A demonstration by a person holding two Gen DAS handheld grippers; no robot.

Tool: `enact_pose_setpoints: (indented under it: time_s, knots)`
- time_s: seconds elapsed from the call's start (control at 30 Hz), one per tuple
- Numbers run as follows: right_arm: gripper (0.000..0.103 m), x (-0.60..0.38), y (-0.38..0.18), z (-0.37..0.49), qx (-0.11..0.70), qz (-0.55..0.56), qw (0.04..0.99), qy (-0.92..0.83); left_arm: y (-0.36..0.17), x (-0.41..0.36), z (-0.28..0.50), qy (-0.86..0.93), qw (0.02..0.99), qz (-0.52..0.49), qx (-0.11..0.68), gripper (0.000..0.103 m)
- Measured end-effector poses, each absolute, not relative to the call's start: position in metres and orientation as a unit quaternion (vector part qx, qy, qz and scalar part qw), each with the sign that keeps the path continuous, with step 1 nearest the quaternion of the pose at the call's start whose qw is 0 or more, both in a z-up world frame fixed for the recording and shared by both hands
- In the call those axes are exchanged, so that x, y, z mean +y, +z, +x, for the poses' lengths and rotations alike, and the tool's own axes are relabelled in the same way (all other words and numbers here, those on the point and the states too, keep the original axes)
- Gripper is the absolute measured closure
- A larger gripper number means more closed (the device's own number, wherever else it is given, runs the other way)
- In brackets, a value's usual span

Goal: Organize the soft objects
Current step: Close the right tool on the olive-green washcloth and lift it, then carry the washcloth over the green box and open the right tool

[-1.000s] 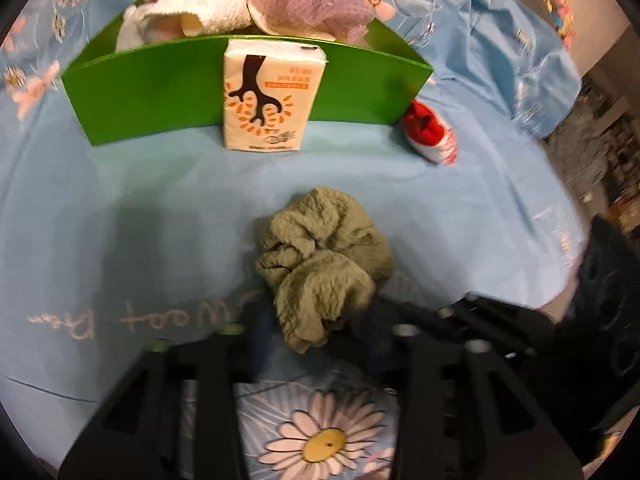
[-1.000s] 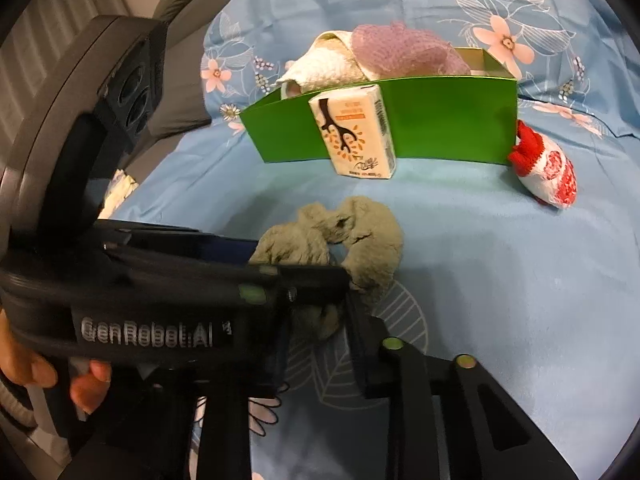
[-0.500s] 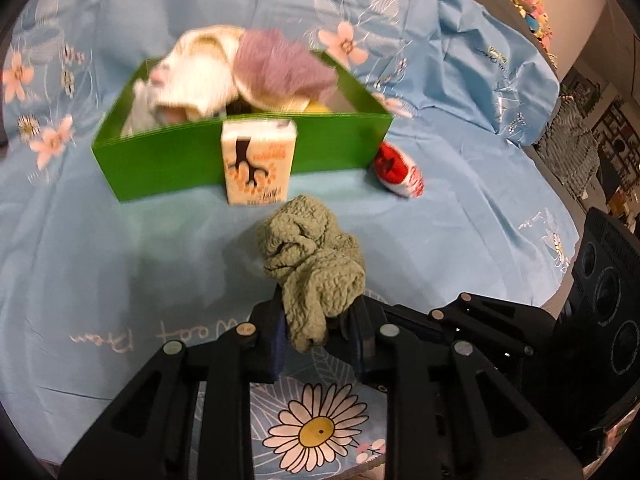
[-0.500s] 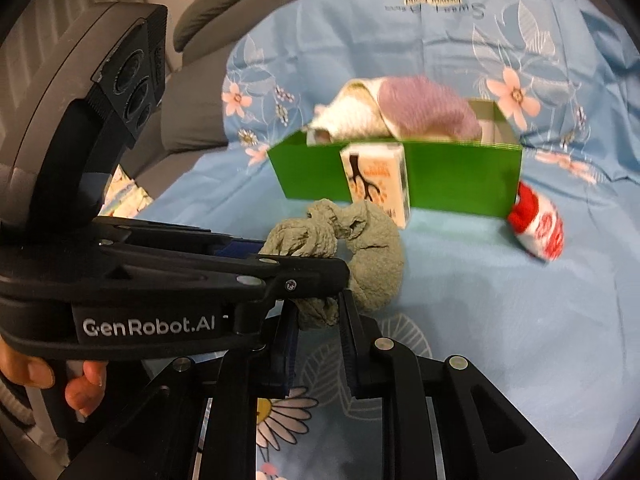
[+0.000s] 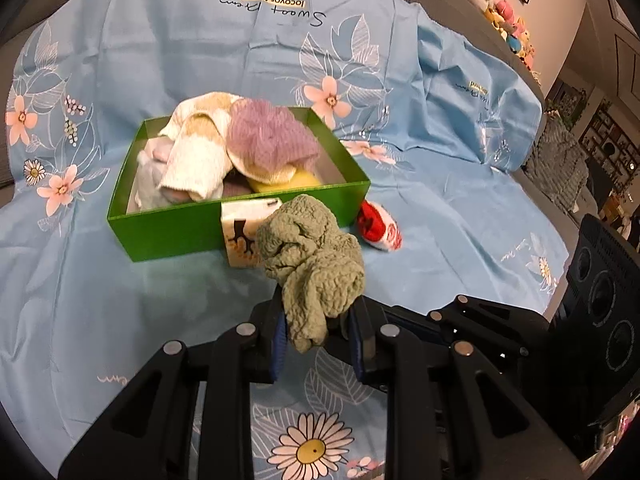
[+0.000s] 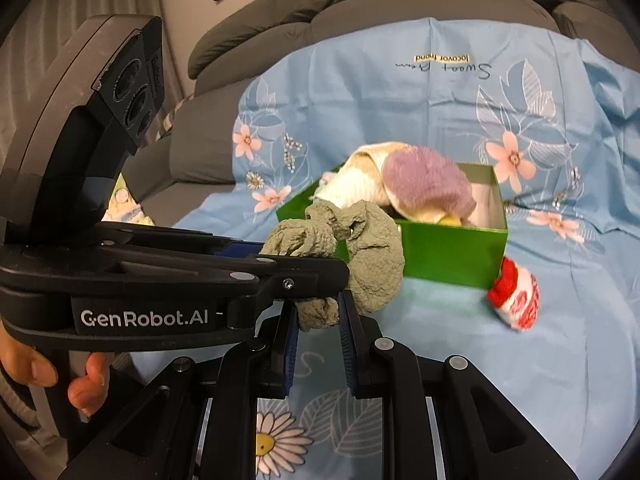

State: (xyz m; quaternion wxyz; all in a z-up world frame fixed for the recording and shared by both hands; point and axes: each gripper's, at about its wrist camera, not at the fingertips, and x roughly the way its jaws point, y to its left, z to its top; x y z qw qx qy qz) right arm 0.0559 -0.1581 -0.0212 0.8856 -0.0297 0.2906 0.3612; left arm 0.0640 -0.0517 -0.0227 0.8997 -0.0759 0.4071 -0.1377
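Sofa under blue floral sheet (image 5: pixel 460 184) | left tongs (image 5: pixel 318 330) pinching green crinkled cloth (image 5: pixel 316 264) aloft | right tongs (image 6: pixel 318 330) spread around its tail | carrying high over green box (image 5: pixel 192 232) wall, releasing above pile.

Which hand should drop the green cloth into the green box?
Left, probably. The left gripper already pinches the green cloth, lifted near the green box. The right gripper also touches the cloth from beside it.
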Motion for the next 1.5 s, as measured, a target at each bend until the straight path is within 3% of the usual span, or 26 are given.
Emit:
enact_pose_setpoints:
  time_s: [0.73,1.13,1.23,1.3,1.33,1.4,1.5]
  knots:
    - [0.082,-0.143,0.015,0.16,0.257,-0.03,0.908,0.331,0.014,-0.037,0.167,-0.142,0.911,-0.081,0.378,0.079]
    - [0.082,-0.119,-0.017,0.232,0.333,-0.038,0.893,0.3,-0.021,-0.022,0.239,-0.105,0.891,-0.088,0.433,0.074]
    - [0.078,-0.116,-0.027,0.245,0.359,-0.042,0.886,0.291,-0.032,-0.016,0.248,-0.094,0.884,-0.094,0.448,0.061]
    - [0.065,-0.114,-0.033,0.25,0.378,-0.05,0.881,0.279,-0.039,-0.013,0.252,-0.093,0.878,-0.097,0.46,0.041]
    - [0.056,-0.113,-0.035,0.251,0.382,-0.053,0.881,0.275,-0.041,-0.013,0.252,-0.095,0.875,-0.1,0.465,0.038]
    - [0.054,-0.115,-0.036,0.249,0.384,-0.053,0.879,0.278,-0.042,-0.016,0.252,-0.106,0.869,-0.096,0.474,0.024]
    - [0.053,-0.118,-0.032,0.243,0.383,-0.058,0.88,0.273,-0.038,-0.022,0.247,-0.11,0.869,-0.08,0.476,0.018]
